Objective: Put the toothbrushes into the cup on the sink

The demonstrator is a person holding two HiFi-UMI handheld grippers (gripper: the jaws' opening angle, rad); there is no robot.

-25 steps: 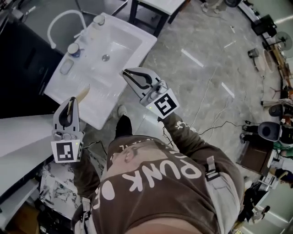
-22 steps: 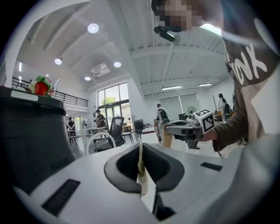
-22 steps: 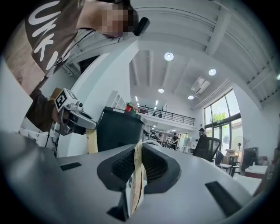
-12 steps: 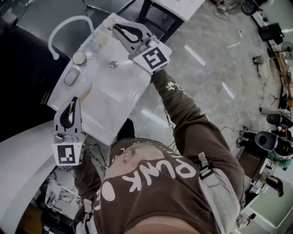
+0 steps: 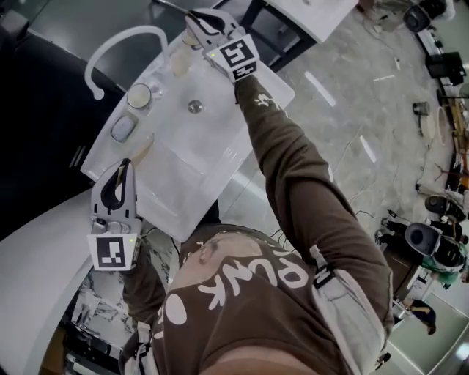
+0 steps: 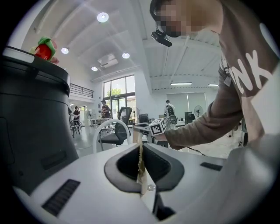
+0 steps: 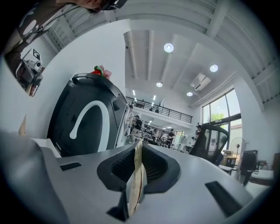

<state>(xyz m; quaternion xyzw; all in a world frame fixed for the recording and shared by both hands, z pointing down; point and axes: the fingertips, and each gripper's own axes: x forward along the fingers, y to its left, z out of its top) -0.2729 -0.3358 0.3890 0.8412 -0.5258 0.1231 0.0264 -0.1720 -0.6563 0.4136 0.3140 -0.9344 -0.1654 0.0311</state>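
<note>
Now right gripper (image 5: 195,16), clamped on a wooden toothbrush (image 7: 136,175), has swung to the sink's (image 5: 220,146) far corner. Left gripper (image 5: 125,165) unmoved, gripping second toothbrush (image 5: 143,149). Cup (image 5: 138,96) still awaits both.

White sink (image 5: 183,157) — a cup (image 5: 139,95) and a small dish (image 5: 122,128) sit on its rim beside the faucet (image 5: 143,29)

The only readable lettering stands on the person's brown shirt (image 5: 293,307): large white capitals spelling "PUNK", seen upside down at about 6 o'clock in the head view. In the left gripper view its last letters, "NK", show at 2 o'clock. The cubes on the left gripper (image 5: 124,164) and right gripper (image 5: 192,13) carry only black-and-white square patterns.
</note>
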